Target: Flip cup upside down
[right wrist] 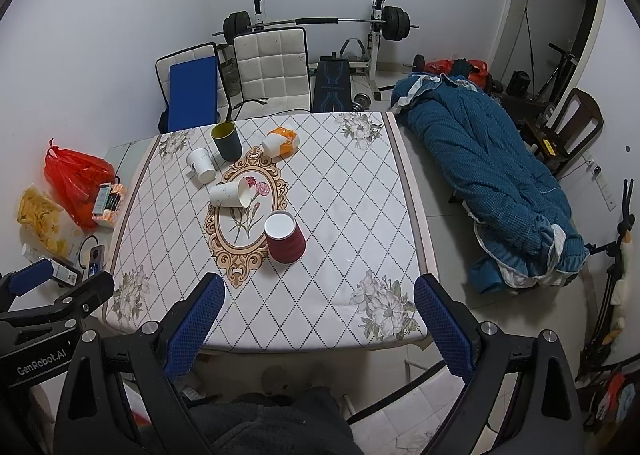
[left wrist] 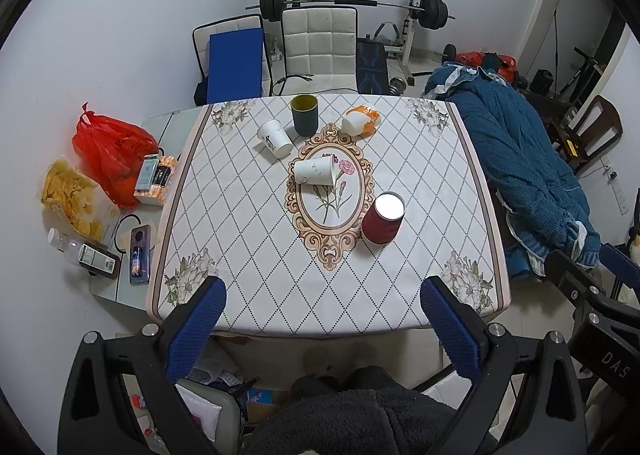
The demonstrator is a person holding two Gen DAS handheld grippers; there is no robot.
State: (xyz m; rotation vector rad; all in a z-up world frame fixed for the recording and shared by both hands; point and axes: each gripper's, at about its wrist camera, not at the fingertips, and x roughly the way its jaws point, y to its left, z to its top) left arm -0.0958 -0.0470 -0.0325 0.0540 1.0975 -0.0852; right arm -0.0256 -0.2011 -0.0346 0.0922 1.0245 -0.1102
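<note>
The red cup [left wrist: 383,218] stands on the tabletop [left wrist: 424,191] at about 4 o'clock from the oval flower print, and its white flat end faces up, so it looks to be upside down already; whether that white face is a base or a lid I cannot tell. Other cups sit toward 12 o'clock: a white cup on its side [left wrist: 315,170] in the oval, a second white cup [left wrist: 274,138] tipped over at 11 o'clock, a dark green cup [left wrist: 305,114] upright with its mouth open, and an orange-and-white cup [left wrist: 361,120] lying at 1 o'clock. The left tool [left wrist: 322,309] hangs over the near edge with its blue fingers spread wide and nothing between them; the right tool [right wrist: 316,305] is likewise wide and empty, well short of any cup. The green cup seems the likeliest one left to turn. Reaching it means passing over the fallen white cups, and a finger could clip one and roll it off the tabletop. Paper cups are light and thin, so a hard squeeze may crush the wall, while a loose one may let it slip mid-turn.
</note>
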